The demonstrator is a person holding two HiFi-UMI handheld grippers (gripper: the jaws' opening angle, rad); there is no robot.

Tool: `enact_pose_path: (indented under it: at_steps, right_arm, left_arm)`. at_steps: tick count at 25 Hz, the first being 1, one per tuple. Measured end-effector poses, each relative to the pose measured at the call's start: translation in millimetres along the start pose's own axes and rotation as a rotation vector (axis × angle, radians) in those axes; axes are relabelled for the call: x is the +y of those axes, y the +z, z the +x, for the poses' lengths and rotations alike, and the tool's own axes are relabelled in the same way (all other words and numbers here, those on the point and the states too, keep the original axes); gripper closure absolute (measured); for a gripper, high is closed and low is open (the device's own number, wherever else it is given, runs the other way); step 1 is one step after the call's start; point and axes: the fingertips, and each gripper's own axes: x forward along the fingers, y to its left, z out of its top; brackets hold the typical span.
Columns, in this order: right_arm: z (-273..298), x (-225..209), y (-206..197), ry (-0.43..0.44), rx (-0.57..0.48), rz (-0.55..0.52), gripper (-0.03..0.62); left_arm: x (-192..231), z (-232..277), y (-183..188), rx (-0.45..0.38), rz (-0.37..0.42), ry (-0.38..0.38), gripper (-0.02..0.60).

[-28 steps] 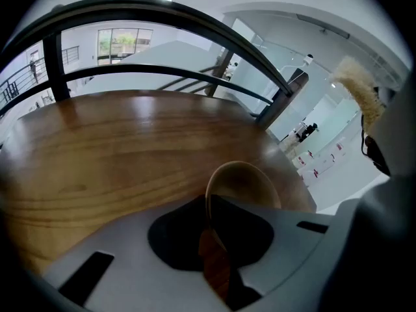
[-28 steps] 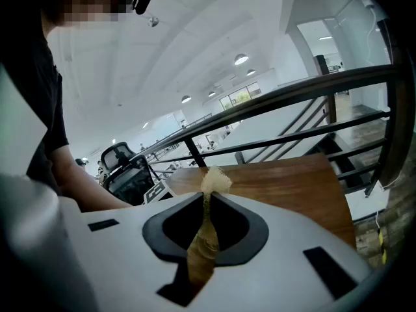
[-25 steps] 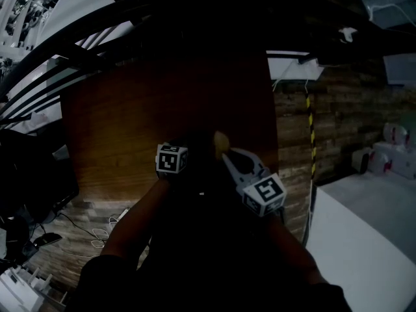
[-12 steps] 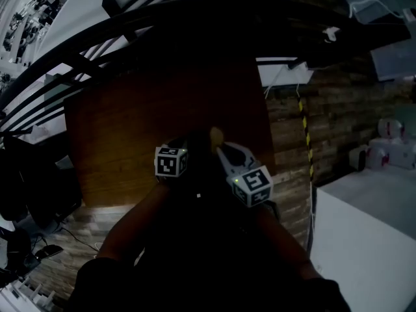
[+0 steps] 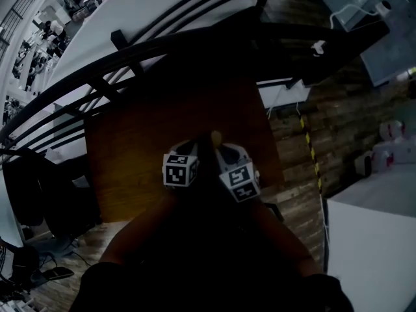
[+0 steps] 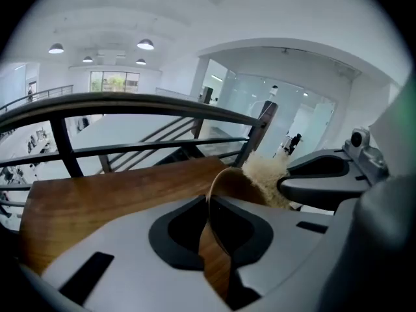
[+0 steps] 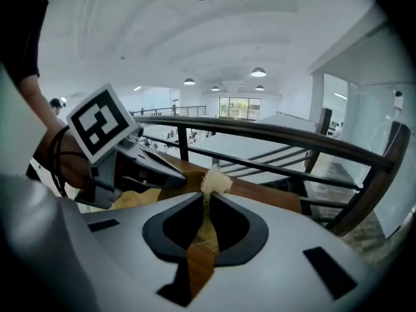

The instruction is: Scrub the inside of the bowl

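My left gripper (image 6: 211, 220) is shut on the thin rim of a brown wooden bowl (image 6: 242, 186), which hangs tilted in the air above the table. My right gripper (image 7: 207, 223) is shut on a beige fibrous scrubber (image 7: 214, 182). The scrubber's tuft (image 6: 266, 176) sits at the bowl's far edge, inside the rim. In the dark head view the two grippers, left (image 5: 192, 155) and right (image 5: 226, 156), stand side by side with their marker cubes almost touching. In the right gripper view the bowl (image 7: 140, 199) shows below the left gripper (image 7: 123, 161).
A brown wooden table (image 5: 130, 148) lies below both hands. Behind it runs a dark metal railing (image 6: 130, 103) with an open hall beyond. A white counter (image 5: 370, 239) stands at the right, and cables lie on the wooden floor (image 5: 305, 148).
Both grippers have risen toward the head camera with bowl and scrubber. The right gripper has rolled and closed in on the left one, so the marker cubes now sit nearly together.
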Motion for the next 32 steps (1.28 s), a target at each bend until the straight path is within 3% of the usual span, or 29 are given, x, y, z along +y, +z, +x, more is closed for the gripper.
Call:
enact_pose_path:
  at_steps: [4,11,18,22,24,28,32]
  right_arm:
    - [4,11,21,-0.035,0.033,-0.110,0.554]
    - [1,52,47,-0.018,0.065,-0.244,0.554]
    - [-4,70,40,0.067,0.137,-0.269,0.554]
    - [-8,77,32,0.117,0.193,-0.271,0.554]
    - [-13,73,30,0.089,0.235,-0.277,0.554]
    - [-23,50,36,-0.049,0.263,-0.325,0.554]
    - [-26,41,40,-0.121,0.254,-0.364,0.554]
  left_arm:
    - [-11,-26,16,-0.056,0.026,-0.030,0.560]
    - [-25,-54,32,-0.141,0.054,-0.115,0.573]
    - [-30,-76,47,-0.214,0.150,-0.119,0.574]
    - [-23,-78,49,-0.225,0.155,-0.104,0.575]
    - [-20,-79,47,-0.222,0.150,-0.098,0.575]
    - [-20,-78,41,-0.207,0.144,-0.089,0.574]
    - [-31,-81,39,-0.204,0.130,-0.135,0.574]
